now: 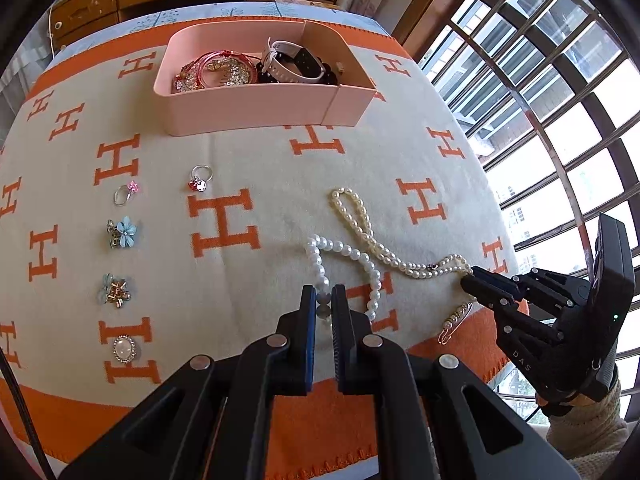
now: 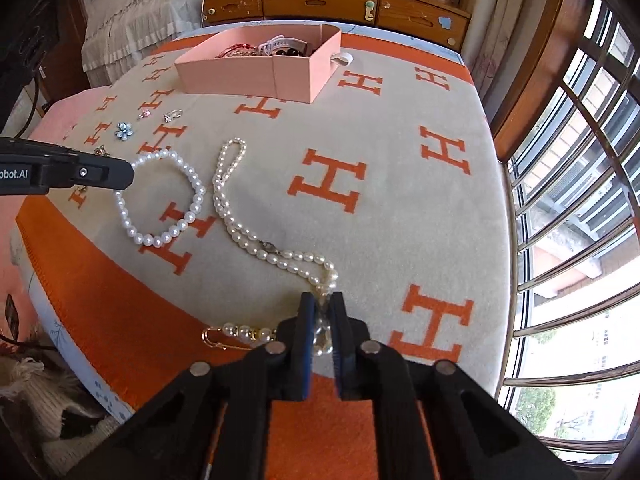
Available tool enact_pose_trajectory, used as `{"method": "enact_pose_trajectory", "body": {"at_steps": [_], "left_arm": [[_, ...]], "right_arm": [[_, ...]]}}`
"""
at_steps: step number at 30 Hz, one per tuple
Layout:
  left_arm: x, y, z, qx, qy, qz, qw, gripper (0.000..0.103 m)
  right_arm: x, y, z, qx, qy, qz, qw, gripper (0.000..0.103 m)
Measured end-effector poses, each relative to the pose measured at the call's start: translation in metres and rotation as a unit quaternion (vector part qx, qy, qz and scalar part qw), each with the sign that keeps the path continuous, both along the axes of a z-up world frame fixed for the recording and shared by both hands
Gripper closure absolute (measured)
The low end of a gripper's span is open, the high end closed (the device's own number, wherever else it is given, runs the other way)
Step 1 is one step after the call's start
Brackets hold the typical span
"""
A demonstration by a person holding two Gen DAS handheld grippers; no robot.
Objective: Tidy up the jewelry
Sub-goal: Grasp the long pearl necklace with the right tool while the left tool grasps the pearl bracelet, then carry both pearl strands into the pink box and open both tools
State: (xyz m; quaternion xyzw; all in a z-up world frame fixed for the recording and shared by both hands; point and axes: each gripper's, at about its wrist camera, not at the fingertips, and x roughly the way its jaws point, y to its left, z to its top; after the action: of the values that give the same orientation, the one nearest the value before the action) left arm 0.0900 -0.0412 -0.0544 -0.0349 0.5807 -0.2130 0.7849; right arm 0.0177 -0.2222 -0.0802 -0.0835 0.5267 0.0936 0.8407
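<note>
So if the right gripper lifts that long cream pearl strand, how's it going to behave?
Probably floppy: the cream pearl strand lies in loose curves, so it should dangle from the right hand-held gripper. Its smooth beads look slippery and might slide. It also lies against the white pearl bracelet, which it could drag.

Daylight floods in from the barred window [image 1: 560,120] on the right, and the panes there blow out to near white. The blanket [image 1: 260,152] is evenly lit, with only faint, soft shadows under the small pieces. Both views bulge hard like a fisheye, lines bowing toward black corners. The centre looks sharp; the wooden drawers [image 2: 320,2] at the far edge go soft, perhaps from the lens rather than focus.
</note>
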Motion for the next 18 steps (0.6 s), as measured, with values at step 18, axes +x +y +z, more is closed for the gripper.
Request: {"method": "enact_pose_trajectory", "body": {"at_steps": [18], "left_arm": [[0.025, 0.020, 0.120, 0.015, -0.137, 0.021, 0.9903, 0.098]], "right_arm": [[0.027, 0.005, 0.156, 0.164, -0.200, 0.008, 0.966, 0.099]]}}
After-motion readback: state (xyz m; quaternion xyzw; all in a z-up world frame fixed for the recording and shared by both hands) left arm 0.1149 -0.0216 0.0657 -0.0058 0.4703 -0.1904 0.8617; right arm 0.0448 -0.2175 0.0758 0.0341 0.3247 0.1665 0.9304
